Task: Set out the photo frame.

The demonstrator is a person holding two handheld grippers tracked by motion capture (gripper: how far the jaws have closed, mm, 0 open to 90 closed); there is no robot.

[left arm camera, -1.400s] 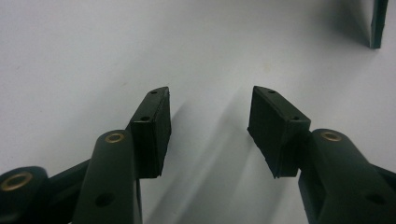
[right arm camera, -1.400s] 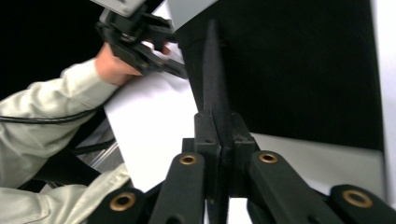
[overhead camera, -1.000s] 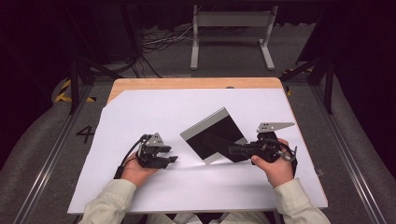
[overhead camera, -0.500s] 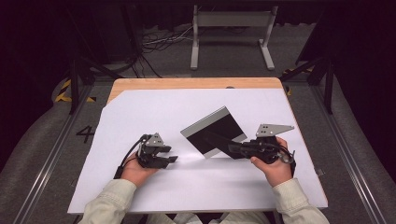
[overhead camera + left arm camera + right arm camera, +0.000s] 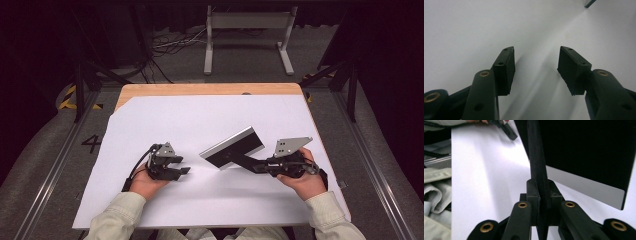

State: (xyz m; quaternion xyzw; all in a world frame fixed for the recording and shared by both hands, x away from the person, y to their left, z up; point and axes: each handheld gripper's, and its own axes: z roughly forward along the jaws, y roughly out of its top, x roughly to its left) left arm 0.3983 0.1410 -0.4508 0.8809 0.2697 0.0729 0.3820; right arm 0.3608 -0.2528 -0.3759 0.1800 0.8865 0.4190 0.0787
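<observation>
The right tool (image 5: 248,162) is clamping a thin black strap or handle (image 5: 537,167) that runs out from the flat black rectangular panel with a silver edge band (image 5: 235,147). In the right gripper view the two pads are pressing on the strap from both sides, although the jaws have just been easing open slightly. The panel is lying ahead of this tool's tips, tilted, with its near corner on the white sheet covering the table (image 5: 210,115) and its far edge apparently lifted; how much of it is resting on the sheet cannot be told.

The left tool (image 5: 182,171) is sitting low on the sheet, well apart from the panel, with its jaws standing apart and nothing between the pads (image 5: 505,70).

The step in hand appears to be lifting or repositioning the panel by its strap. The next move probably calls for keeping the grip firm, since a loosening pinch on a thin strap could let the panel slip, and for bringing the idle left tool across to steady the panel's free edge.
</observation>
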